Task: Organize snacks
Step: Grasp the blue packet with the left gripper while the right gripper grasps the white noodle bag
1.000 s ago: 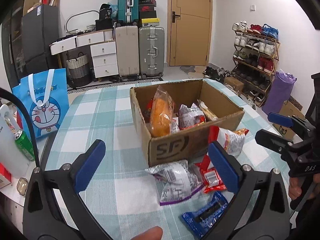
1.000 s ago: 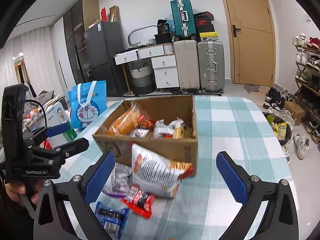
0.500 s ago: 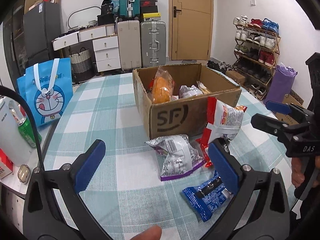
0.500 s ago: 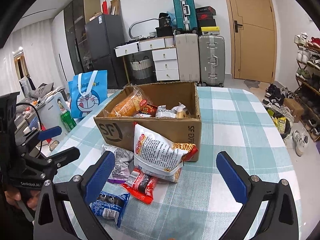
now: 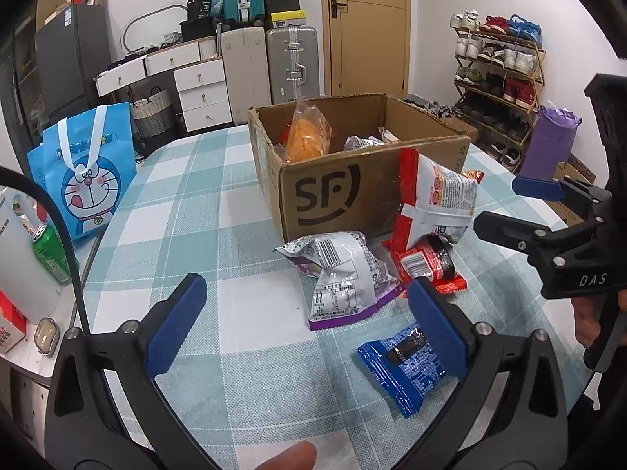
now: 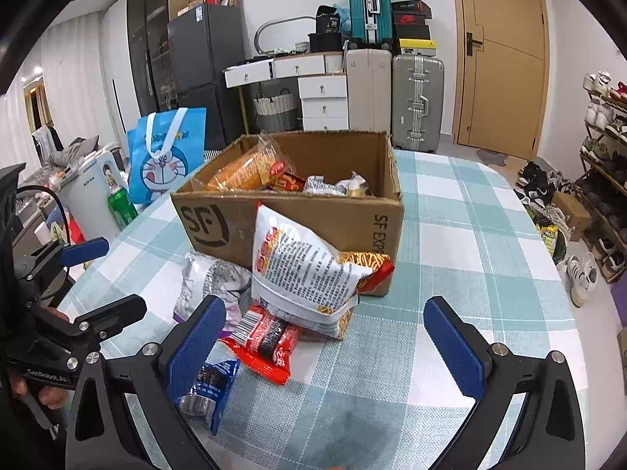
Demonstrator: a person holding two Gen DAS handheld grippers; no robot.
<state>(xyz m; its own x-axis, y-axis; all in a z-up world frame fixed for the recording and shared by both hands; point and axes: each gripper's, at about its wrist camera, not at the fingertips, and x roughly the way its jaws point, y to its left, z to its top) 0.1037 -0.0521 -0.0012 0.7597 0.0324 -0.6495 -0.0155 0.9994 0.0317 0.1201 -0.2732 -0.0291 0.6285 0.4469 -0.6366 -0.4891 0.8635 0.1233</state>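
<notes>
While hovering over the table (image 5: 203,211), both wide apart, empty: left gripper (image 5: 305,325), right gripper (image 6: 325,337). Against the box (image 6: 313,219) front: white bag (image 6: 305,270); just before it, silver bag (image 5: 341,274), red packet (image 6: 262,337), blue packet (image 5: 403,360).

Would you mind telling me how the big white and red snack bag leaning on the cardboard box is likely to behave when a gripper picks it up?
The white and red snack bag looks puffy, so probably light. Its glossy, crinkled film may slip or buckle between the pads. It leans on the cardboard box and overlaps the red packet, so lifting it might shift that packet.
</notes>
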